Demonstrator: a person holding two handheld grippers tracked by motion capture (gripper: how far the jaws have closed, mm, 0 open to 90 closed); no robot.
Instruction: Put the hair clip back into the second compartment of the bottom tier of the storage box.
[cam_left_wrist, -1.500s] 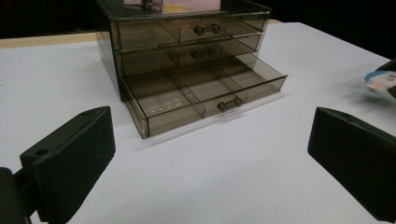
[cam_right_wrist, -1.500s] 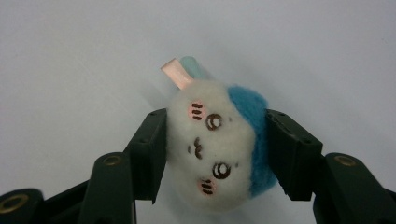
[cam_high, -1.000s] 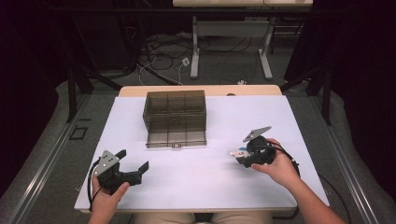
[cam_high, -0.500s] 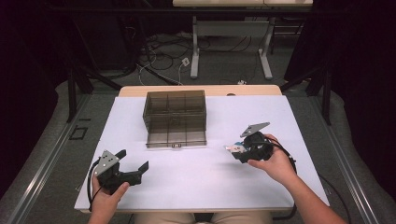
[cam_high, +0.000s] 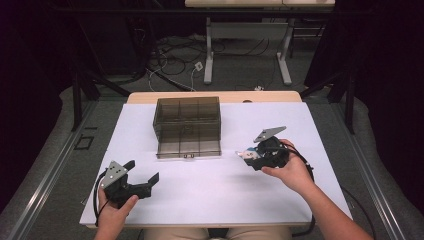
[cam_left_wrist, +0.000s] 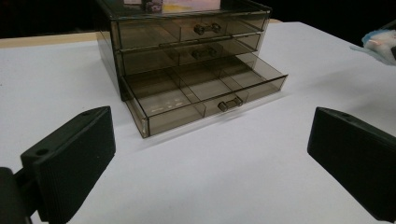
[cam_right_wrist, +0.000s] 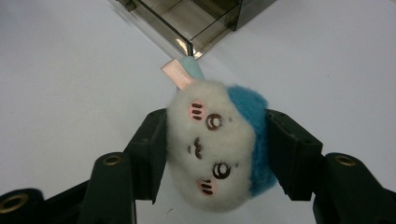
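Here, fuzzy white-and-blue plush toy (cam_right_wrist: 217, 147) squeezed between right gripper (cam_high: 256, 155) jaws, above white table (cam_high: 210, 190) right of smoky translucent plastic drawer unit (cam_high: 188, 126), bottom drawer (cam_left_wrist: 205, 93) open, left gripper (cam_high: 142, 176) jaws wide, empty.

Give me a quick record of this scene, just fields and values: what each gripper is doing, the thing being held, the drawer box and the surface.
right gripper: shut on the plush toy, held above the table
plush toy: white fuzzy face with pink cheeks, blue back, pale blue and pink tab
left gripper: open, nothing between its jaws, pointing at the drawer unit
drawer unit: smoky clear plastic, three drawers with dividers
bottom drawer: pulled out, compartments look empty
upper two drawers: pushed in
table: white top, the person's hands at its near edge
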